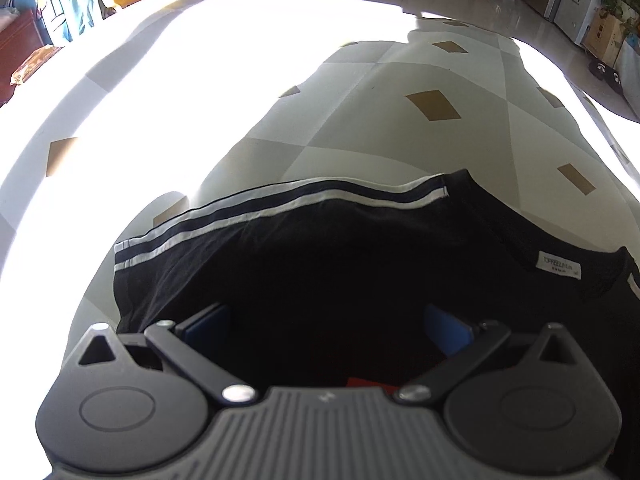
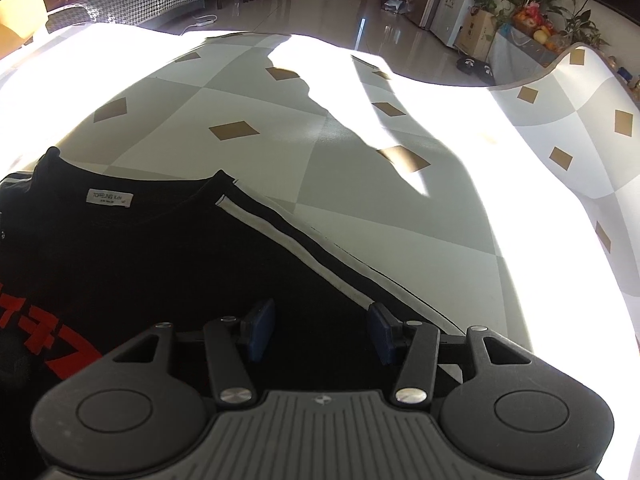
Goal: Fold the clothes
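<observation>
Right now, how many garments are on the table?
1: a black T-shirt with white-striped sleeves, lying under both grippers on the checked table. More may lie outside both views.

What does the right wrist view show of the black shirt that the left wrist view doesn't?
Right wrist only: the red print on the shirt front, and the stripes along the shoulder by the right gripper, whose jaws stand apart over the cloth.

Left wrist only: the other striped sleeve spread ahead of the left gripper, jaws wide apart, nothing pinched.

Both: the black shirt, its white neck label, and the checked table cover in sun and shadow.
</observation>
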Demonstrator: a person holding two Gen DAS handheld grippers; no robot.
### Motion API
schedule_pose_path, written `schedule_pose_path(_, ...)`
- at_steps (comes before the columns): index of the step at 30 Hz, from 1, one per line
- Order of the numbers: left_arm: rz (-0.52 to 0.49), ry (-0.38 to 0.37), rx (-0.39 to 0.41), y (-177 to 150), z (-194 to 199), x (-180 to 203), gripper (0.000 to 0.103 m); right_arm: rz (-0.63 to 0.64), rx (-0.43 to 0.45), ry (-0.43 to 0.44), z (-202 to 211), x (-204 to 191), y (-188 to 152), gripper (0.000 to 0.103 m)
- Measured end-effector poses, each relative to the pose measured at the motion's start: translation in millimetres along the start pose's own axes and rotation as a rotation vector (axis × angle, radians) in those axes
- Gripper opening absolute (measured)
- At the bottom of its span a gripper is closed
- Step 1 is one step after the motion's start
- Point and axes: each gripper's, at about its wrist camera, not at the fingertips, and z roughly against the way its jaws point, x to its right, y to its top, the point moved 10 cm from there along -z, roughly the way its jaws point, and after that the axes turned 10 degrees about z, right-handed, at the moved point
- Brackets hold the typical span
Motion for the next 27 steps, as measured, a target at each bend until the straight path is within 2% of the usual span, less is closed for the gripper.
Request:
schedule_pose_path(6,0.002,0.025,0.0,2,5,-2,0.103,-0.055,-0.043,0.02,2,2,-1,0.048)
schedule_pose_path(9,-0.027,-0.009,-0.008,-3,14,5,0.103,-0.067,-0.063,0.094,11,-7,-6,0.048)
schedule_pose_path(14,-0.109,-0.039,-0.007,-21,37,12,0.103,-0.005,-0.055,0.228,31,-32,-18,0.048)
schedule_pose_path(18,-0.135,-0.056,-0.029,-38,45,9,0.103,0.065,-0.064,0.311,45,-54,-34,0.047)
schedule_pose_path(20,-0.148,-0.05,-0.03,-46,49,4,0.102,0.115,-0.061,0.312,51,-62,-41,0.043)
schedule_pose_path(23,-0.174,-0.037,-0.019,-54,54,-2,0.093,0.166,-0.047,0.293,56,-67,-47,0.038)
schedule_pose_path(25,-0.186,-0.036,-0.011,-58,57,-5,0.082,0.166,-0.043,0.301,58,-67,-49,0.031)
schedule_pose_path(27,-0.193,-0.032,-0.003,-60,60,-8,0.076,0.13,-0.04,0.342,61,-66,-49,0.03)
